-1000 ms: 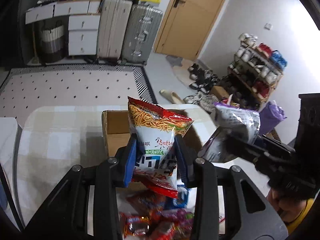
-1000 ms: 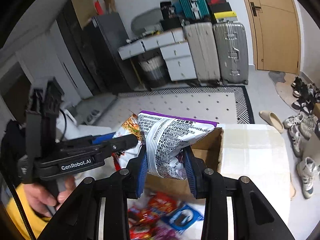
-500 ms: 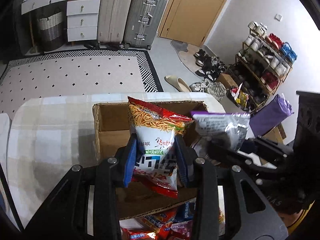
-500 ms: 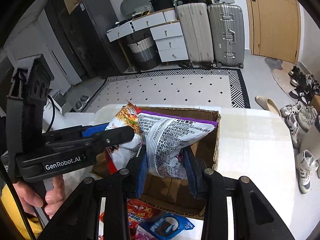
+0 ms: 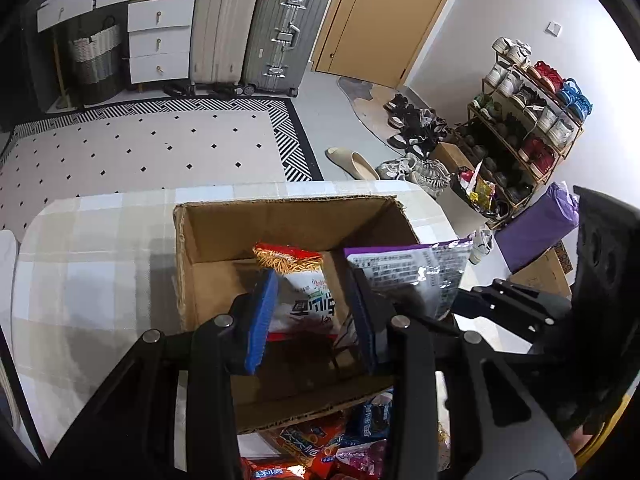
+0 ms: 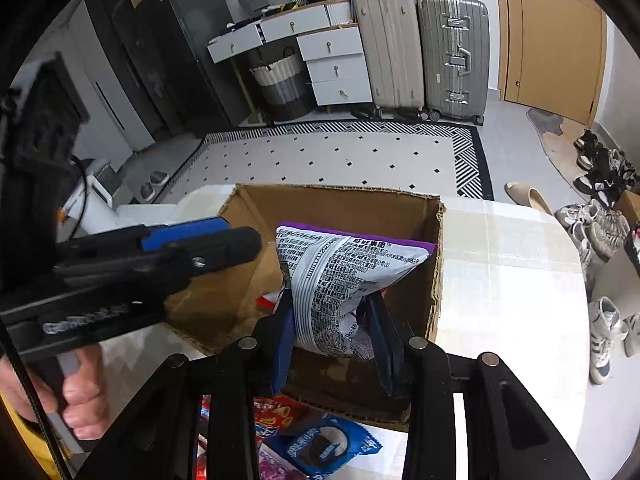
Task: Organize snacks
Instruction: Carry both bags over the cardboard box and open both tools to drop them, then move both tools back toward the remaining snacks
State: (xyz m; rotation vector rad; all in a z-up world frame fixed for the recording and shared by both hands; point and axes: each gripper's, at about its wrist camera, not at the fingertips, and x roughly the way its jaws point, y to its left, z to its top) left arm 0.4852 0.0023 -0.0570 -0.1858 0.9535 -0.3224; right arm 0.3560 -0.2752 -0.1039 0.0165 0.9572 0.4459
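Loose snacks (image 5: 316, 452): a heap waits on the bench (image 5: 100, 264) at your near edge, unsorted.
Left claw (image 5: 310, 308): clamped on the noodle bag (image 5: 304, 280), held down inside the box (image 5: 280, 220).
Right claw (image 6: 330, 332): clamped on the purple bag (image 6: 344, 276), held low over the box.
Progress: early; box floor looks nearly bare, both bags unreleased.

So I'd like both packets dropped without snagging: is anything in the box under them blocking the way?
Nothing visible does. The noodle snack packet and the purple-edged packet hang side by side inside the open cardboard box, each clamped in its tongs. The floor that shows beneath looks bare.
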